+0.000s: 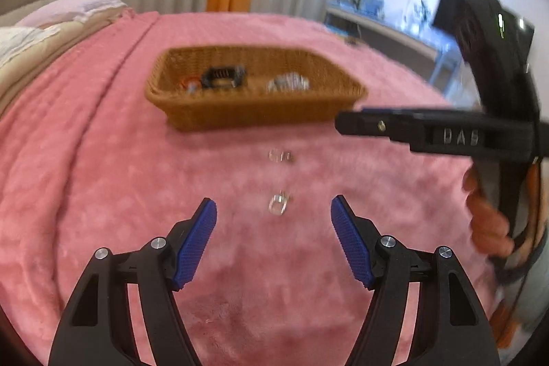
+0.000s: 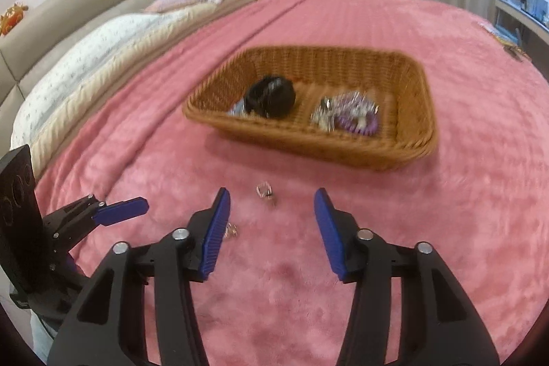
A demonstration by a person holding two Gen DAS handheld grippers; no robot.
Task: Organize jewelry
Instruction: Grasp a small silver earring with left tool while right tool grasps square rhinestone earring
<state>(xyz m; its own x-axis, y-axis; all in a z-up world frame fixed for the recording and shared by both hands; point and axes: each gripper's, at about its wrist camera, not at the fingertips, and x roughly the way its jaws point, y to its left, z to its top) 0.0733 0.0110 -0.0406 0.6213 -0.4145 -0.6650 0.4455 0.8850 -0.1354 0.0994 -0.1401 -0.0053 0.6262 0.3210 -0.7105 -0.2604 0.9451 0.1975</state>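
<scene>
Pink fuzzy blanket [image 1: 103, 194], two tiny clear earrings [image 1: 278, 204] near the basket [image 2: 417, 139]. Both our grippers [image 1: 273, 211] [image 2: 272, 204] gape wide, empty. Light, slippery bits; we'd pinch across the middle.

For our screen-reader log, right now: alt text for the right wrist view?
The open right gripper hovers over a pink blanket, a small silver ring lying between its fingertips. Behind sits a wicker basket holding jewelry.

Pink bed [image 2: 480, 160], wicker basket [image 2: 417, 139], two trinkets [image 2: 264, 191]
</scene>
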